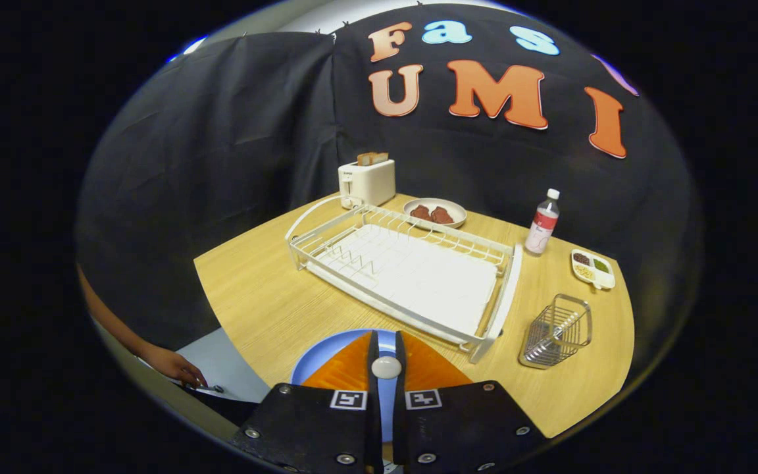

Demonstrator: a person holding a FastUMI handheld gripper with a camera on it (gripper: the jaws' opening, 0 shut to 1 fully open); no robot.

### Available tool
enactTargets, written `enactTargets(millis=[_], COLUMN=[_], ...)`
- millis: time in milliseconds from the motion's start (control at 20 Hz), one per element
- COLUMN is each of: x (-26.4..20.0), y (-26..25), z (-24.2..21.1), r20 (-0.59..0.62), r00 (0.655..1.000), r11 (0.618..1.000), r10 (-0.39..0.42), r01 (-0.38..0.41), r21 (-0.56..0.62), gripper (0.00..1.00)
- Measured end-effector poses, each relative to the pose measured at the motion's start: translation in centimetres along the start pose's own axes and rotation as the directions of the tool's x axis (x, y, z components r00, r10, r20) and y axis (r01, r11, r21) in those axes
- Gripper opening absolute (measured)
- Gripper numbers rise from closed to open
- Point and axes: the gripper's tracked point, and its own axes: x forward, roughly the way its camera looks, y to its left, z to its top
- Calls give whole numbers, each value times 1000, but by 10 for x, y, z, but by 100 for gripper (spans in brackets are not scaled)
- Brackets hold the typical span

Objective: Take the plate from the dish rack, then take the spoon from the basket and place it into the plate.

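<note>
Spoon (386, 367), white rounded end, between closed tongs (385, 355)

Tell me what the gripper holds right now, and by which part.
The gripper is shut on the spoon, which is pinched between both fingers; its rounded white end shows at the fingertips, above the blue plate.

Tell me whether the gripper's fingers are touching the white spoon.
Touching. In the gripper view both fingers press closed on the white spoon, its rounded end showing between them above the blue plate.

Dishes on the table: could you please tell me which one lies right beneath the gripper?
The blue plate, under the gripper shut on the spoon; the meat bowl and sectioned tray sit beyond the rack.
</note>
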Motion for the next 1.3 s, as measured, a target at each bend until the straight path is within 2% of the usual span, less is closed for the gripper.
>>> enactTargets(millis=[250,300,500,650,750,1000,1300], x=[8,9,2,-3,-10,-36,-70], y=[7,2,-21,-39,-52,-83,-115], z=[-13,-16,-26,-21,-3,72,172], r20=[-4,-18,-64,-72,-40,101,314], r00=[1000,1000,996,992,989,968,892], r11=[999,999,997,995,990,973,946], r10=[6,0,-63,-103,-140,-228,-325], r01=[-7,-1,60,102,141,223,312], r21=[-39,-44,-41,-19,5,52,91], gripper=[8,12,21,24,30,56,75])
